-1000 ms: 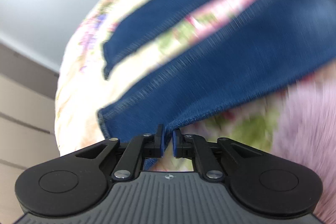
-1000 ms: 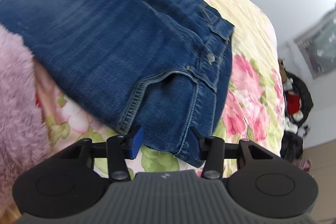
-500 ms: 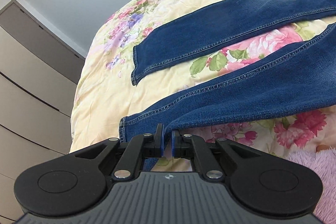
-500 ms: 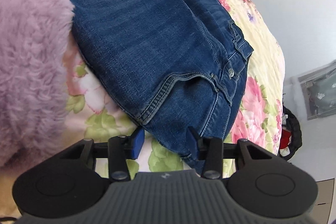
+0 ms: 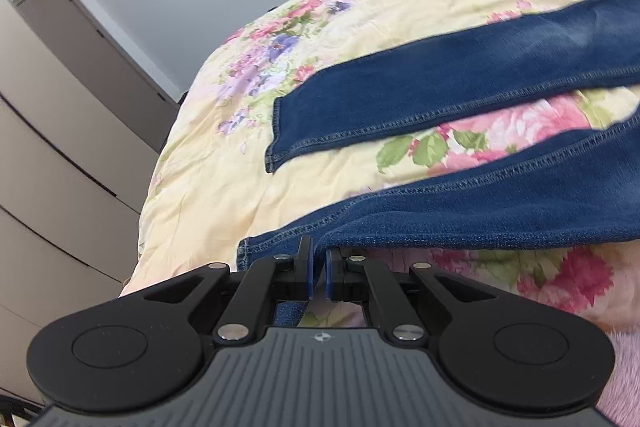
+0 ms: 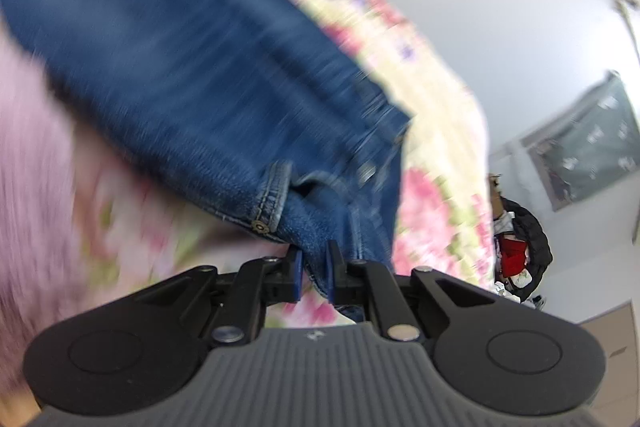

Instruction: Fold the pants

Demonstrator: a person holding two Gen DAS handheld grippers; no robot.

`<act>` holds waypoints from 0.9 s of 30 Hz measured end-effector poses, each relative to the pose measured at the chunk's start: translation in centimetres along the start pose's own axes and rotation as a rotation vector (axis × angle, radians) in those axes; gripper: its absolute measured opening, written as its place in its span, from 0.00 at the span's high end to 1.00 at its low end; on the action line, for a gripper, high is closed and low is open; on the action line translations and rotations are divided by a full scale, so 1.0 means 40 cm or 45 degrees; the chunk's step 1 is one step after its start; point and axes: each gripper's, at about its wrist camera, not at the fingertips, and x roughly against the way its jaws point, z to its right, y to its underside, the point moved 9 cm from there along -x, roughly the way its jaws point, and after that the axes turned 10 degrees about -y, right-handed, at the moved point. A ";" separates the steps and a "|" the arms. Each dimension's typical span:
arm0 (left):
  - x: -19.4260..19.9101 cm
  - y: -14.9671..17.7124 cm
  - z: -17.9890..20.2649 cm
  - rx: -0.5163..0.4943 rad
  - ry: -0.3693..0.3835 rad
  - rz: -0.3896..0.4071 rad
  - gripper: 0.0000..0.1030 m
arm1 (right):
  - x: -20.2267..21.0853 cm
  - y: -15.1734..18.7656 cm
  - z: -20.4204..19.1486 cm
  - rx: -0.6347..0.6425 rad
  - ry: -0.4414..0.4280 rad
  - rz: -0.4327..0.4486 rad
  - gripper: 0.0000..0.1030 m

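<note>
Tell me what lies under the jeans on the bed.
Under the jeans lies a yellow floral bedspread, showing between the two legs and around them. What is beneath the denim itself is covered.

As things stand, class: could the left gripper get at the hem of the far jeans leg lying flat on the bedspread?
Probably not yet. The left gripper is shut on the near leg. The far leg's hem lies uncovered on the bedspread, so the way looks free once it lets go.

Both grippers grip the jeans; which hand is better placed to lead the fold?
Probably left: the left gripper pinches the near leg's hem, free to carry over. The right gripper clamps the bulkier waist end.
</note>
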 end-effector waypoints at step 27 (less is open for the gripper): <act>-0.319 -0.385 0.026 0.128 -0.178 -0.144 0.96 | -0.325 -0.443 0.340 -0.374 0.181 0.007 0.98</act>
